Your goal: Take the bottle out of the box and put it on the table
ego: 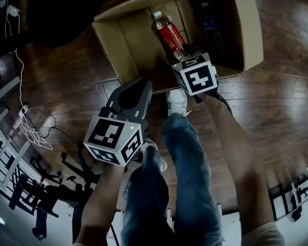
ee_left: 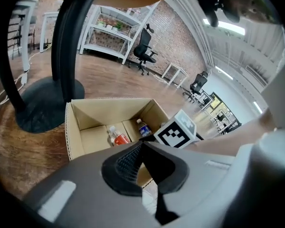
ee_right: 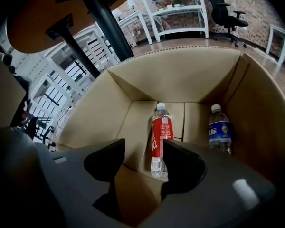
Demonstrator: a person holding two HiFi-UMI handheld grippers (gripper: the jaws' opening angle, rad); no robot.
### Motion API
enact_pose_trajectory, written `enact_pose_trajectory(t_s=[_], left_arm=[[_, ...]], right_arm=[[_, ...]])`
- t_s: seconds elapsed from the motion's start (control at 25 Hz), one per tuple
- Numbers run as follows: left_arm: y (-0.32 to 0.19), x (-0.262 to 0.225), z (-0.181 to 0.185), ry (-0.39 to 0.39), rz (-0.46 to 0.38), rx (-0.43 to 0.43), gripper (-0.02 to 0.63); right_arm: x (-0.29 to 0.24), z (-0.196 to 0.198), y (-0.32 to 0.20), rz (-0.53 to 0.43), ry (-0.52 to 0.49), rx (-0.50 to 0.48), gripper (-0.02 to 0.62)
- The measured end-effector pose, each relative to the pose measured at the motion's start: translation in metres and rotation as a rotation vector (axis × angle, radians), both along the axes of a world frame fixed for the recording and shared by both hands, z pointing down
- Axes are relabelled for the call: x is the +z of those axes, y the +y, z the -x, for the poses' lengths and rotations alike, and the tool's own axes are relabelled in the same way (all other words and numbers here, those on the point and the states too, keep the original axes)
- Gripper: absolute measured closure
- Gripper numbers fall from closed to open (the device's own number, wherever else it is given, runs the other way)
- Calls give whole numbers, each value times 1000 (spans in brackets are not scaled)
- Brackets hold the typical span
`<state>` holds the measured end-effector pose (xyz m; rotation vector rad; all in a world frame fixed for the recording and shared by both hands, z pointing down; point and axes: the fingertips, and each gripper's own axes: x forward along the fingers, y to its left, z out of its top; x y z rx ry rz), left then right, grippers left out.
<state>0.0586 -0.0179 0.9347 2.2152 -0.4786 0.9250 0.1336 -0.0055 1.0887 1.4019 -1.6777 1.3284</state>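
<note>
Though boxed, blue bottle near bottle.

Cardboard box is open-topped, so there's a clear way in from above. Inside the box there's bare floor beside the red-label bottle, and a blue-label bottle crowds the box's side wall.

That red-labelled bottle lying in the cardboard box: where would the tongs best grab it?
Probably around its labelled middle, coming down from above. The red-labelled bottle lies flat on the floor of the box, so its round sides are free, and the walls block a sideways approach.
</note>
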Motion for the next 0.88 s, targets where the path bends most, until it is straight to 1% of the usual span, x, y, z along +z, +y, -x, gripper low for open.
enact_pose_trajectory(t_s=[0.08,0.16,0.2,0.28,0.36,0.4,0.52,0.68,0.76,0.88], left_arm=[[-4,3,-4,22,-13,7,615],[-7,8,-9,46,-18,13,615],[-8,10,-11,56,-16,16,615],[-11,15,-15,69,-13,17,615],[-15,19,-17,76,-19,14,615],[-17,21,-17,77,-21,11,615],[-21,24,-15,73,-25,7,615],[-20,33,-10,66,-36,23,615],[-19,37,-11,68,-32,27,615],[-16,40,-13,80,-30,30,615]], right_arm=[[15,2,-5,56,0,-13,328],[27,-1,-3,146,-21,12,324],[30,-1,-5,170,-46,26,313],[32,1,-16,144,-75,23,296],[37,-4,-28,109,-22,-21,296],[42,-7,-30,110,7,-40,296],[60,-9,-32,147,46,-68,275],[90,-15,-33,186,155,-153,247],[101,-15,-37,194,177,-167,247],[111,-19,-45,193,206,-152,247]])
